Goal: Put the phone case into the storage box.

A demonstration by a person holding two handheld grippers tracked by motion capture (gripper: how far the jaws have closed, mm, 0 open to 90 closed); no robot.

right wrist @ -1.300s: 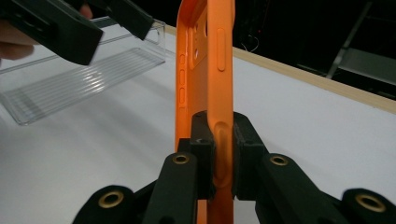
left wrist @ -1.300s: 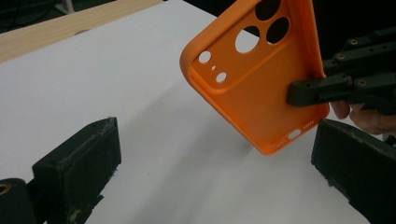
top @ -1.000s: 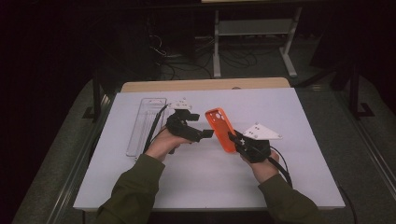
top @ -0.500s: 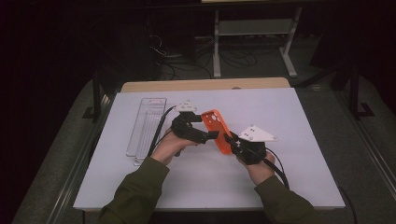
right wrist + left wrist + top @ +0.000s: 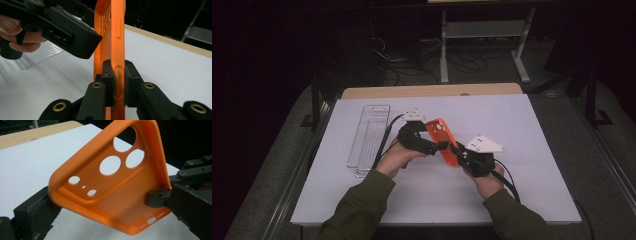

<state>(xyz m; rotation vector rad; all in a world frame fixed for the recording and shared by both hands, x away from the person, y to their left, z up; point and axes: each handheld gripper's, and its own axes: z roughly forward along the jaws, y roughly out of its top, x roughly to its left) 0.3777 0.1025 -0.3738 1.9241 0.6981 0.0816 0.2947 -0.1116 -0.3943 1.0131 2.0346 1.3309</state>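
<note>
Since a second ago the left tongs have closed in on the orange phone case; their jaws, which have just been opening, now stand spread with the case's width between them, over the white surface. The right tongs pinch the case's side edge, holding it upright. No brand or writing is readable on it.

We see the case at the table's centre, the left gripper at its nine o'clock, the right gripper at its five, the tray further out at nine.
</note>
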